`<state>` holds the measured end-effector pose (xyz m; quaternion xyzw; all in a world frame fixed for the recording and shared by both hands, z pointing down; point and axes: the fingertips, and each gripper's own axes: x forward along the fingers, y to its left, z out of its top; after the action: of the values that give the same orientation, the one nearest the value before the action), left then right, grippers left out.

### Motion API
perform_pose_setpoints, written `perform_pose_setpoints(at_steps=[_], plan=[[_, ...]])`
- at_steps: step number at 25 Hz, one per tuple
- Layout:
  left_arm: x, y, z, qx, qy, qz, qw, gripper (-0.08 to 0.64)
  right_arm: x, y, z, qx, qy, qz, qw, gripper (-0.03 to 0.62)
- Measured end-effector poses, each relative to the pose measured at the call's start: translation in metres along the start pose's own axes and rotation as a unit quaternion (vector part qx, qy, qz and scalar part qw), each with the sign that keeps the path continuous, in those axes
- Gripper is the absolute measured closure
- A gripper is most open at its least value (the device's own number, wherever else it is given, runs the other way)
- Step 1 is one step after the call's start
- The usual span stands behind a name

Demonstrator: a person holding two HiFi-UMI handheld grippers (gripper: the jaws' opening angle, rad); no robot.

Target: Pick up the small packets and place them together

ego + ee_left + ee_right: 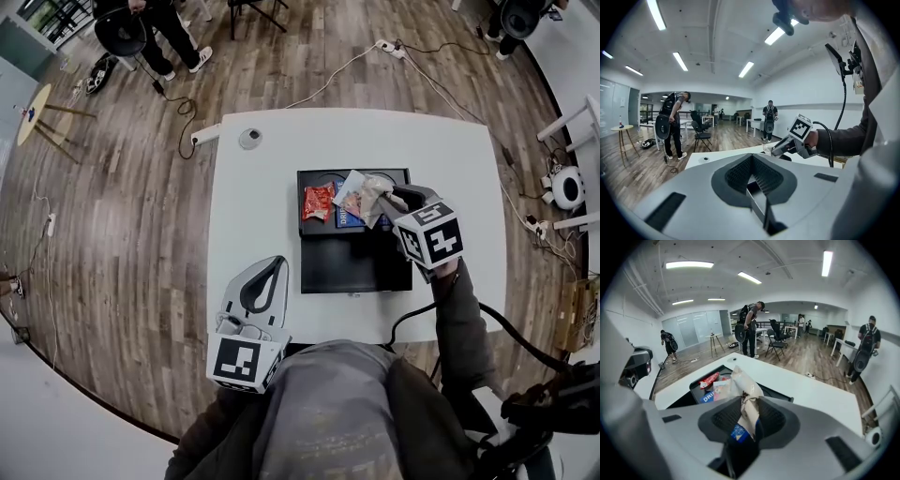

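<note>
A black tray (pixel 347 262) lies on the white table (pixel 253 206). At its far end rest a red packet (pixel 319 202) and a blue packet (pixel 349 218). My right gripper (pixel 380 202) hovers over that end, shut on a crumpled clear-and-white packet (pixel 361 192). In the right gripper view this packet (pixel 743 390) sticks up from between the jaws, above the red packet (pixel 708 378) and the blue one (pixel 708 397). My left gripper (pixel 277 264) is at the table's front left corner, shut and holding nothing. From its view, the right gripper (pixel 776 151) is ahead.
A small round grey object (pixel 249 138) sits near the table's far left edge, with a power strip (pixel 204 134) and cables just beyond the corner. People stand further off on the wooden floor (pixel 112 234), near a chair (pixel 701 131) and other tables.
</note>
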<state>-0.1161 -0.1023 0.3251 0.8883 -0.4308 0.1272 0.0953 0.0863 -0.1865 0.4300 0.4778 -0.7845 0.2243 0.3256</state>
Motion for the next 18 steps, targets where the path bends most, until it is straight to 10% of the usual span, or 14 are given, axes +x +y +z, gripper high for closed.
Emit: perform_pose_setpoints(at_steps=[18], plan=[[-0.002,-0.003,-0.003,-0.003,0.003,-0.001,1.0,0.56,-0.005,0.007,-0.013,0.02,-0.019,0.0,1.0,0.405]])
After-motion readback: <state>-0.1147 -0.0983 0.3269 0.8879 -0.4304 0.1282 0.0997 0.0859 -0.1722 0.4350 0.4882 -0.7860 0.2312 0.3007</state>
